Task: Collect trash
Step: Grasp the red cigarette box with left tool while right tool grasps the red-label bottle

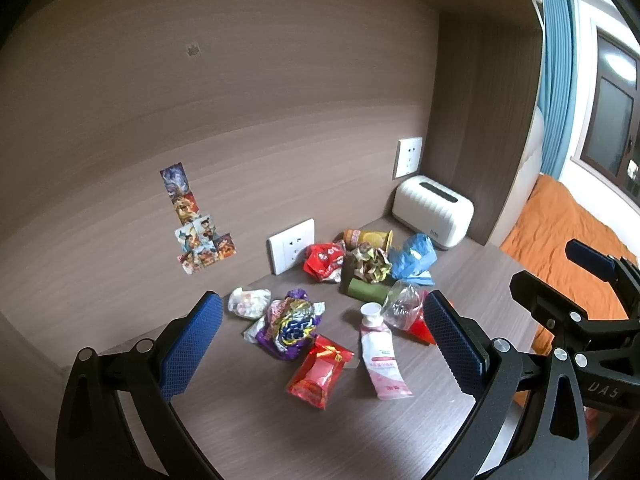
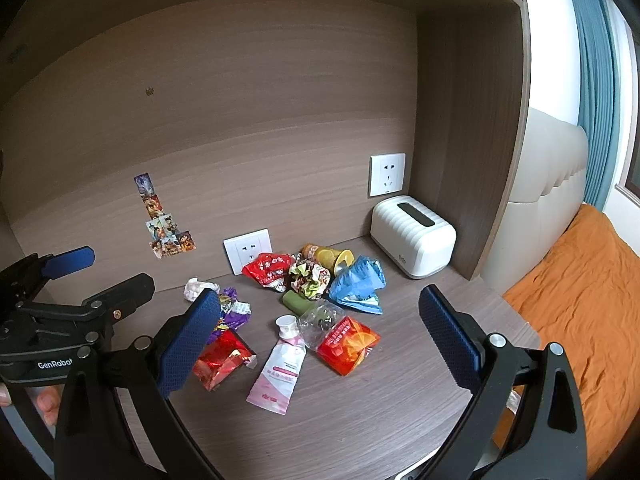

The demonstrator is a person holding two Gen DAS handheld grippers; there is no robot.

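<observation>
Hovering above the near edge of the wooden desk [image 2: 360,412], the left gripper [image 1: 320,352] and the right gripper [image 2: 320,340] both stand with their blue-padded jaws spread wide and nothing between them. Trash lies scattered across the desk toward the far wall. Nearest sit a pink tube [image 2: 276,376] with a white cap, a shiny red wrapper [image 2: 222,360] to its left and an orange-red packet [image 2: 346,344] to its right, the last touching a crushed clear bottle [image 2: 320,320]. Farther back are a purple foil wrapper [image 1: 288,324], a small white crumpled wad [image 1: 248,302], a green roll [image 1: 362,290], a red snack bag [image 2: 266,268], a crumpled patterned paper [image 2: 310,278], a blue plastic bag [image 2: 360,284] and what looks like a yellow cup [image 2: 332,258] lying on its side. A white ribbed box [image 2: 412,240] sits in the far right corner, below a wall socket [image 2: 387,174].
</observation>
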